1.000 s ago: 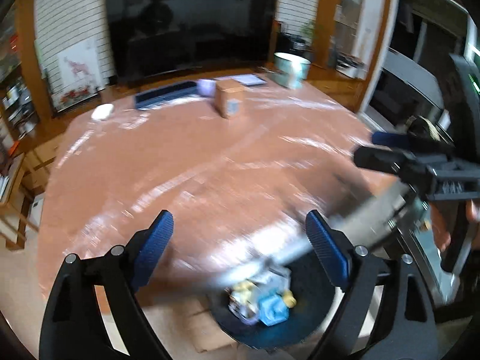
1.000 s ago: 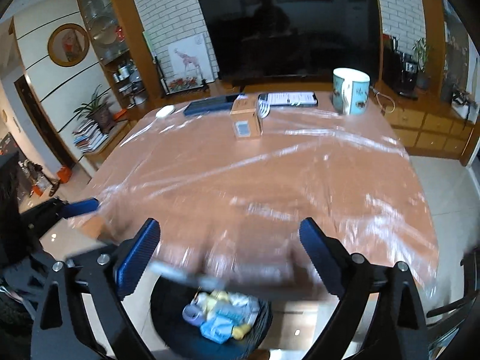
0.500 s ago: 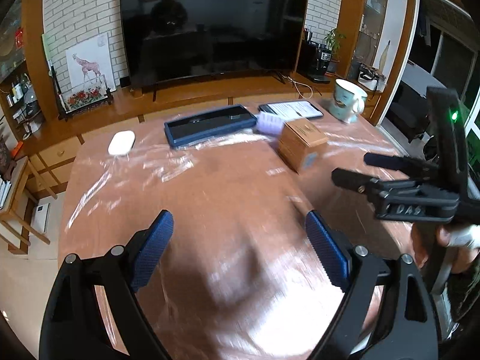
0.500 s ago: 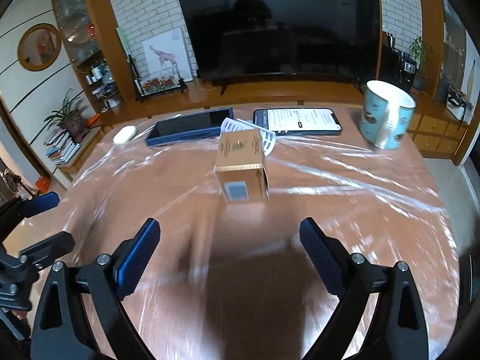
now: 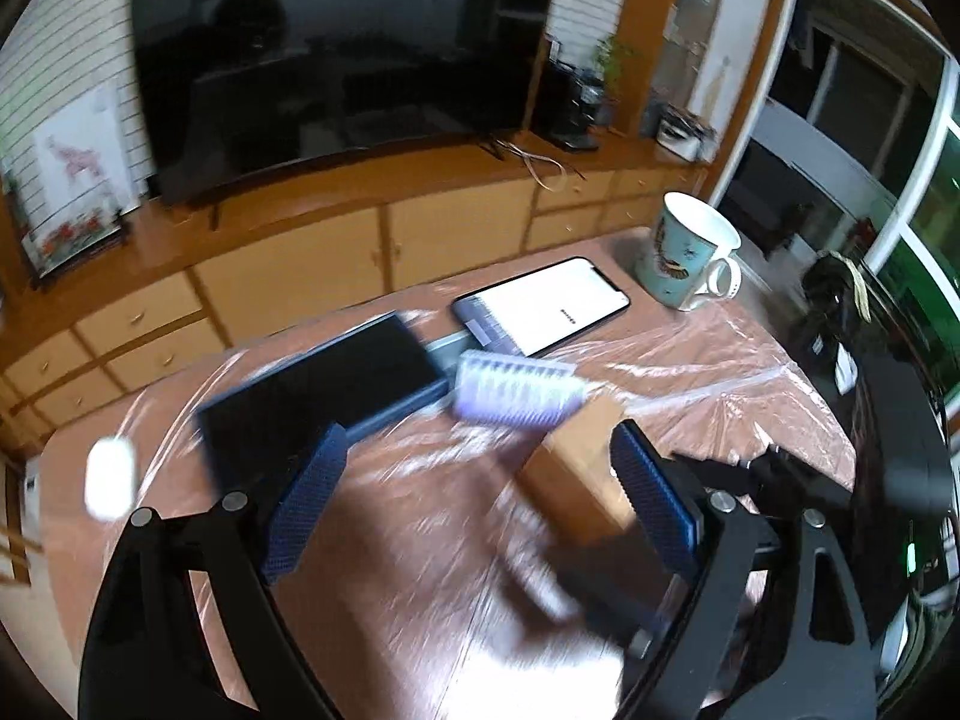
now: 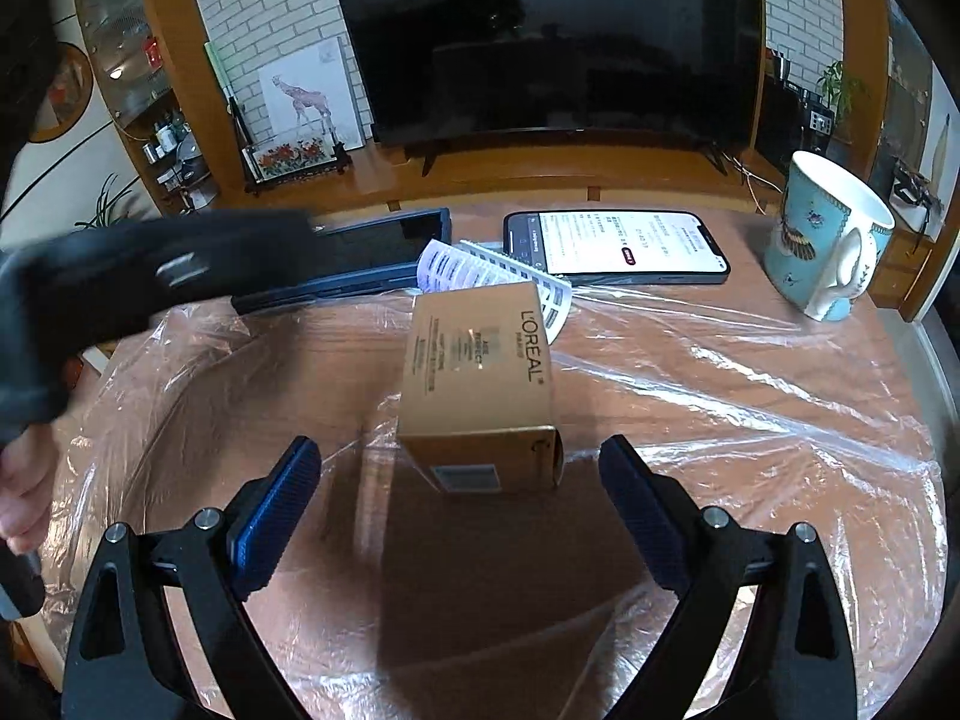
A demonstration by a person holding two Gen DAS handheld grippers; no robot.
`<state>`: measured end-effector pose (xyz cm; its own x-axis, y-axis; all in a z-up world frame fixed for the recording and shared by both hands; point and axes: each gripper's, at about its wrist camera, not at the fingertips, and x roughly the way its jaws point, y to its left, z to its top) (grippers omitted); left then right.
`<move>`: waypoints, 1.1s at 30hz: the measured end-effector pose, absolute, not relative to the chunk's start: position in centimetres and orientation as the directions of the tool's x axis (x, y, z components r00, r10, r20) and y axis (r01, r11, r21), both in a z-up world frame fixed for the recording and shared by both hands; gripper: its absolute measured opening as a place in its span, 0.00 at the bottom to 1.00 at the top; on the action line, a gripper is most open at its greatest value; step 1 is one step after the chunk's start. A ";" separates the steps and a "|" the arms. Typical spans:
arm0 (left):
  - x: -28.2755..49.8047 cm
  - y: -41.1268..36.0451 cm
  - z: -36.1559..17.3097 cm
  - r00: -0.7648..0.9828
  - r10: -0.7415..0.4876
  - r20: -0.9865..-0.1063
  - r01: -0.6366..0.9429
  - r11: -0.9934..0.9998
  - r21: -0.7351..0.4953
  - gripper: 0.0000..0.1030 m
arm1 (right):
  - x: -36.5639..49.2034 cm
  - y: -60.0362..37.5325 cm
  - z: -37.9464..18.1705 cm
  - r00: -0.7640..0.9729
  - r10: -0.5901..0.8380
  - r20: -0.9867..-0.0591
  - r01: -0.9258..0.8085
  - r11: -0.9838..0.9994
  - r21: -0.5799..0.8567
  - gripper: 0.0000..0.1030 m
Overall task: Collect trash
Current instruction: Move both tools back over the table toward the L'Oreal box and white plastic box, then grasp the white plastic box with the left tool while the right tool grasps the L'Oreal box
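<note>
Gold cardboard carton (image 6: 480,396) sits at 12 o'clock of your right gripper (image 6: 456,510), jaws apart, empty; left gripper (image 5: 474,510) likewise apart. Loose plastic film (image 6: 750,408) could snag and drag phone (image 6: 618,243).

A small gold cardboard box (image 6: 480,396) printed "L'OREAL" lies on its side on the plastic-wrapped table, barcode end facing me. At its one o'clock, just behind it, a folded white printed leaflet (image 6: 480,267) curls upward, seemingly tucked against the box's far end, though I can't quite tell.
</note>
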<state>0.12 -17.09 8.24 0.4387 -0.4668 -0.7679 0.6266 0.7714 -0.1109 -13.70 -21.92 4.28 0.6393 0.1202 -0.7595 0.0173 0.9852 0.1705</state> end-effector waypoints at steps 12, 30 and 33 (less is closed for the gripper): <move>3.0 -21.7 5.0 0.355 -0.431 -0.830 0.673 0.734 -0.094 0.88 | -12.5 -22.0 3.5 0.611 0.117 -0.783 0.029 0.985 0.170 0.48; 1.1 -22.9 2.4 0.285 -0.417 -0.863 0.695 0.710 -0.114 0.64 | -20.7 -25.9 5.6 0.608 0.090 -0.789 0.037 0.989 0.142 0.45; 1.1 -22.3 2.2 0.296 -0.405 -0.865 0.672 0.732 -0.113 0.51 | -21.2 -27.3 5.6 0.613 0.092 -0.785 0.059 0.985 0.162 0.45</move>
<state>1.06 -22.26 2.23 0.2957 -0.4048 -0.8653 0.6716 0.7322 -0.1130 -21.21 -27.34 5.59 0.6128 0.0924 -0.7848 0.0589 0.9850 0.1619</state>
